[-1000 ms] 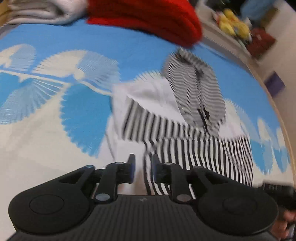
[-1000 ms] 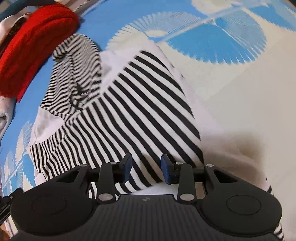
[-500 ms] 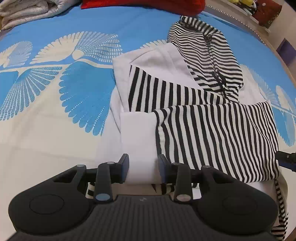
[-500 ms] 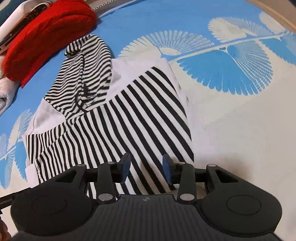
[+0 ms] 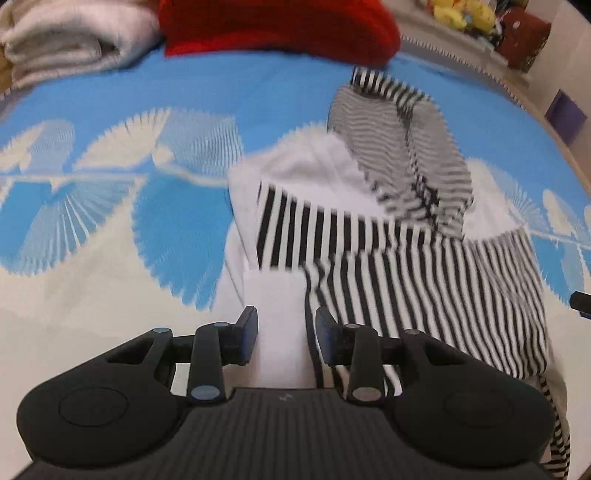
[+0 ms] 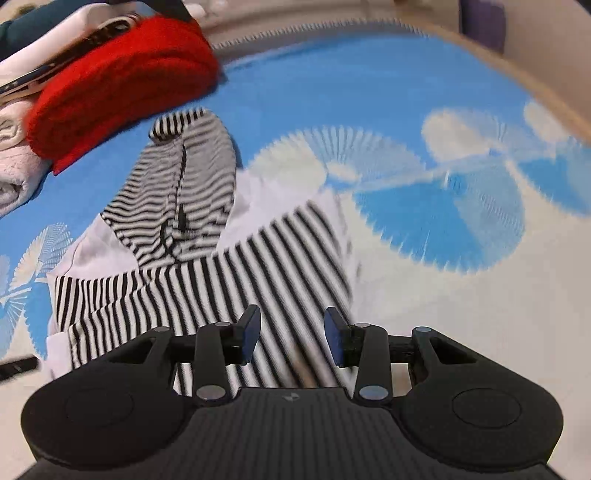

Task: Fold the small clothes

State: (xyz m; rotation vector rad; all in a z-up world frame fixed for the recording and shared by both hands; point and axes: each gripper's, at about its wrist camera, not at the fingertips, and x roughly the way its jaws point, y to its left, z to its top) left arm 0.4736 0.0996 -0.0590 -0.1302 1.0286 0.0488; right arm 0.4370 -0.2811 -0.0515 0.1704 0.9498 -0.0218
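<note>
A black-and-white striped hoodie [image 5: 406, 266] lies flat on the bedspread with a sleeve folded across its body and its hood [image 5: 399, 147] pointing away. My left gripper [image 5: 282, 321] is open just above the sleeve's white cuff [image 5: 277, 291], which shows in the gap without touching the pads. In the right wrist view the same hoodie [image 6: 221, 280] spreads out below my right gripper [image 6: 291, 321]. That gripper is open over the striped lower part, with nothing pinched. A dark tip of the other gripper [image 5: 581, 301] shows at the hoodie's right side.
A folded red garment [image 5: 277, 26] and folded white clothes [image 5: 66, 40] lie at the far side of the blue and cream bedspread [image 5: 110, 221]. Yellow plush toys [image 5: 461, 14] sit beyond the bed's edge. The red garment [image 6: 122, 85] sits close to the hood.
My left jaws have widened since the earliest frame and no longer close on the cloth. The right gripper has lifted and rolled, so the hoodie looks farther below it.
</note>
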